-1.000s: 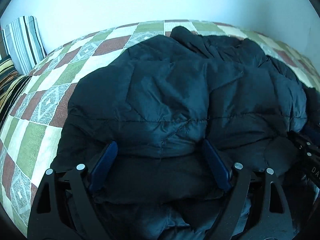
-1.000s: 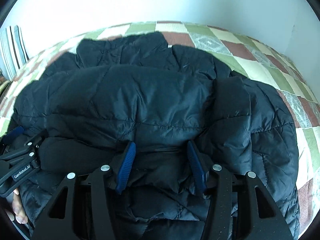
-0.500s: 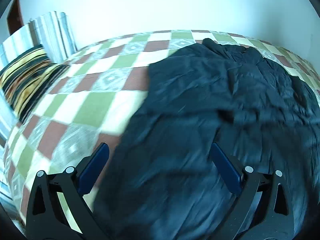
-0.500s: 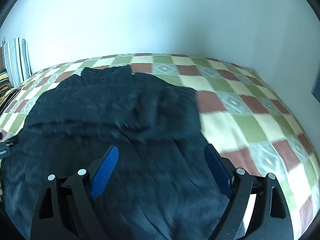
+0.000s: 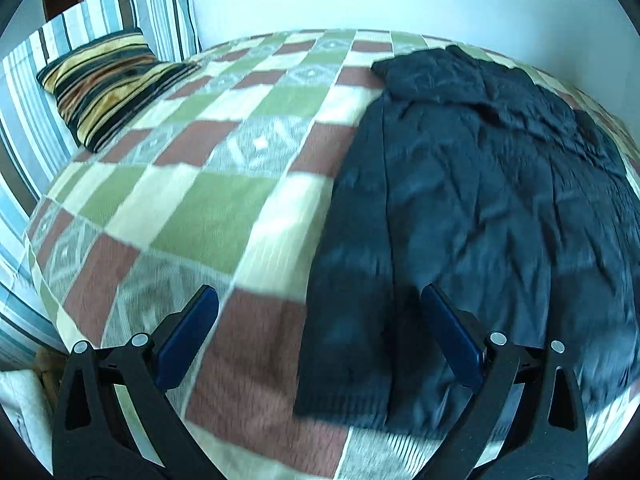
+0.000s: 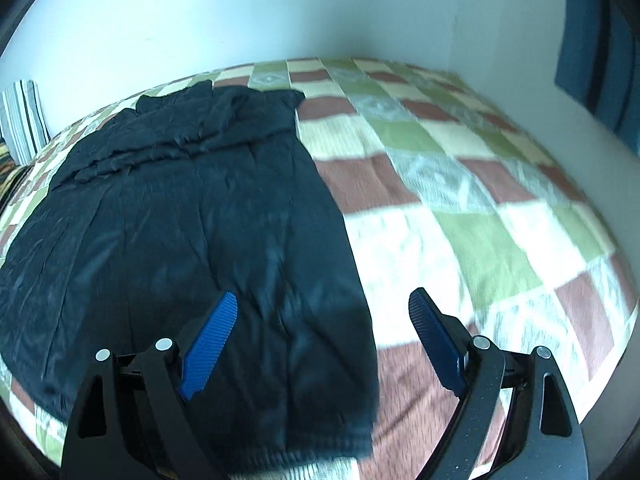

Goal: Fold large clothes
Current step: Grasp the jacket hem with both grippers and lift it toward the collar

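A dark navy padded jacket (image 5: 480, 200) lies spread on the checked bedspread (image 5: 224, 184). In the left wrist view it fills the right half, its ribbed hem near the bed's front edge. My left gripper (image 5: 318, 300) hangs open above the jacket's left edge, nothing between its blue pads (image 5: 188, 336). In the right wrist view the jacket (image 6: 180, 220) covers the left half. My right gripper (image 6: 322, 300) is open over the jacket's right edge, apart from the cloth. Both views are blurred by motion.
A striped yellow and black cushion (image 5: 108, 84) and a blue-striped pillow (image 5: 132, 8) lie at the bed's left end. A white wall (image 6: 280, 12) runs behind the bed. Dark blue fabric (image 6: 596, 40) hangs at the far right. Bare bedspread (image 6: 480, 200) extends right of the jacket.
Both grippers let go of the jacket's fold, opened wide and pulled back and up. The jacket now lies flatter, and more bedspread shows beside it.
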`<act>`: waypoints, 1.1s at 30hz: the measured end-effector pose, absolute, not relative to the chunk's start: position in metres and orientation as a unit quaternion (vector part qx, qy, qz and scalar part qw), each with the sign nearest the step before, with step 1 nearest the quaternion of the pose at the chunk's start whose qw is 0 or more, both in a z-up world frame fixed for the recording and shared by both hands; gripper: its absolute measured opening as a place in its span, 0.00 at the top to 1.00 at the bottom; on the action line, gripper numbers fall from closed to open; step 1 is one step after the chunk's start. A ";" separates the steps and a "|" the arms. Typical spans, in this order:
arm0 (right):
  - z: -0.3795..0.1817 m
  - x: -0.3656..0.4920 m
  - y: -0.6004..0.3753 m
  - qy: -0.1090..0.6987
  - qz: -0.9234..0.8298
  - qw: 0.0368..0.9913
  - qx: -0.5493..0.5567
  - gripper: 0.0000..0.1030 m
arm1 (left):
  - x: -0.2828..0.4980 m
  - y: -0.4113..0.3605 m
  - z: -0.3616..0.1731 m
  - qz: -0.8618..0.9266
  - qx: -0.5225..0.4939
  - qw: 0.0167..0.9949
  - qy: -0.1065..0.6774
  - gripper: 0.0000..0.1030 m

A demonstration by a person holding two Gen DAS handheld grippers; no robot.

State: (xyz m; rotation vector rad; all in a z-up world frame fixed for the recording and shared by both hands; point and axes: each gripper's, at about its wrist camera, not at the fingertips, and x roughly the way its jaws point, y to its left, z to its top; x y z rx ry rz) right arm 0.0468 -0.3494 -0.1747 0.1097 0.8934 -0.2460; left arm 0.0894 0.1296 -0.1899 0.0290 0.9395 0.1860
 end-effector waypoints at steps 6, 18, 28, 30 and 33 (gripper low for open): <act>-0.195 0.027 -0.354 0.453 -0.098 0.881 0.094 0.16 | 0.074 0.128 -0.202 0.084 0.015 0.885 0.458 0.02; -0.203 0.013 -0.357 0.454 -0.083 0.876 0.137 0.16 | 0.076 0.142 -0.214 0.036 -0.056 0.878 0.474 0.02; -0.203 0.008 -0.346 0.462 -0.065 0.872 0.148 0.51 | 0.074 0.127 -0.211 -0.001 -0.052 0.885 0.463 0.48; -0.203 0.007 -0.345 0.459 -0.062 0.872 0.156 0.55 | 0.072 0.123 -0.209 -0.005 -0.047 0.887 0.459 0.57; -0.202 0.005 -0.345 0.457 -0.056 0.871 0.169 0.67 | 0.070 0.121 -0.207 -0.021 -0.049 0.890 0.453 0.72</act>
